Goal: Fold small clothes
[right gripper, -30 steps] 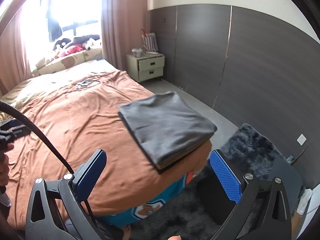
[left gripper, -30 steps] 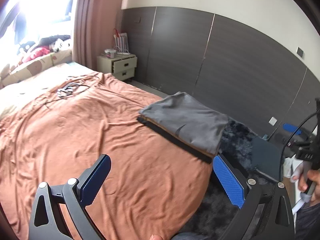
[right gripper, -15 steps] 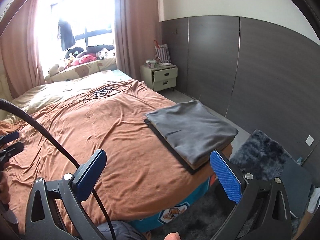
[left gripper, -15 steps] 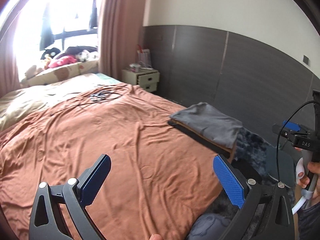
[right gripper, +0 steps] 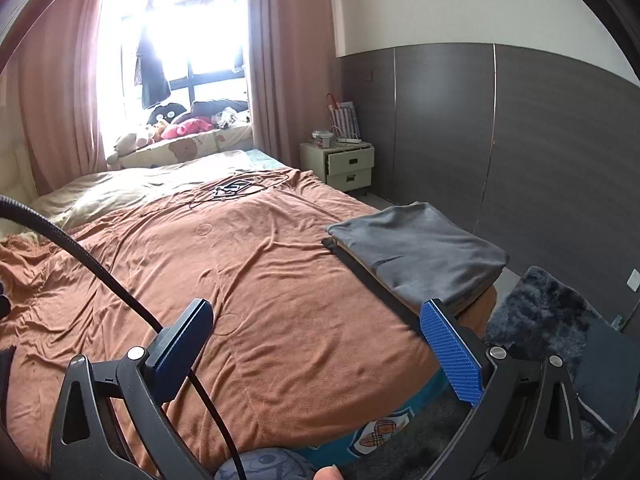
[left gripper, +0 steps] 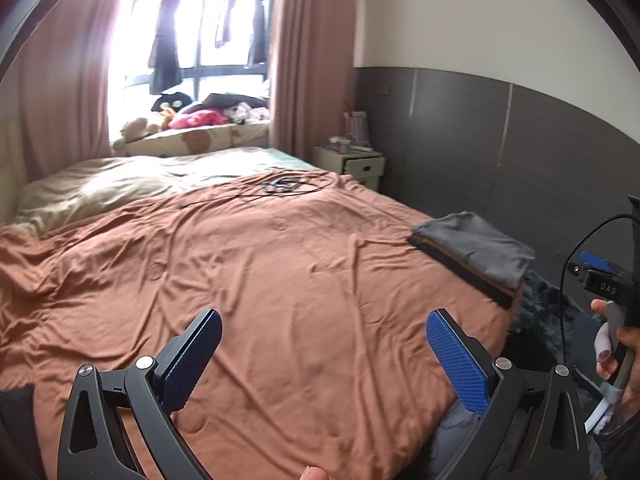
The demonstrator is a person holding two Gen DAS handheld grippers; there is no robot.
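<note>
Both views have lifted; stack (right gripper: 416, 248) sits farther off, ahead-right of both tools. Left tool (left gripper: 324, 344) and right tool (right gripper: 316, 334) agape, empty. Cloth likely soft, light, floppy; pinch corners.

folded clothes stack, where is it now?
The folded clothes stack lies at the right foot corner of the orange bedspread, above the dark rug; both wrist views show it on the right.

My right tool (right gripper: 316, 344) is hanging wide open over the bed (right gripper: 260, 280), gripping nothing. The folded grey stack (right gripper: 420, 252) sits at the bed's right edge, just past my right finger. A black cable (right gripper: 120, 292) crosses the left side.
</note>
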